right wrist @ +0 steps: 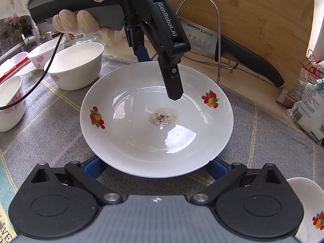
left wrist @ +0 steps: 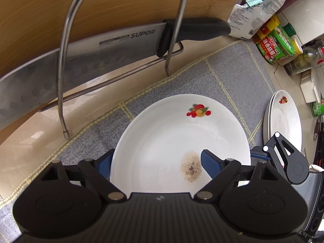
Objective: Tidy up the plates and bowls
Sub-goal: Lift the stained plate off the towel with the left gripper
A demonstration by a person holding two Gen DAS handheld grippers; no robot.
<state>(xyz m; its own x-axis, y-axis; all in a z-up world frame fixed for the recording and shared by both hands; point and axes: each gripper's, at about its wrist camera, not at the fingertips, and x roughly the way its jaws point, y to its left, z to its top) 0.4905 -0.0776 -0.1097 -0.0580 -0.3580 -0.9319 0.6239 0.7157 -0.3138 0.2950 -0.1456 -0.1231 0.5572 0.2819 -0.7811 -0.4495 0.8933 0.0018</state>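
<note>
A white plate with fruit prints and a brown stain (left wrist: 178, 139) (right wrist: 156, 119) lies on the grey checked mat (left wrist: 222, 77). My left gripper (left wrist: 156, 166) straddles its near rim, one finger (left wrist: 210, 164) above the plate and one below; whether the pads press the rim cannot be told. In the right wrist view the left gripper (right wrist: 160, 68) comes down over the plate's far rim. My right gripper (right wrist: 154, 168) is open, its blue fingers (right wrist: 93, 167) under the plate's near edge. Three flowered white bowls (right wrist: 77, 64) stand at the left.
A metal rack (left wrist: 66, 64) holds a large knife (left wrist: 101, 46) against a wooden board (left wrist: 121, 2) behind the plate. Another plate stack (left wrist: 283, 117) lies to the right. Jars and bags (left wrist: 277, 40) crowd the far right. A plate edge (right wrist: 307, 208) shows bottom right.
</note>
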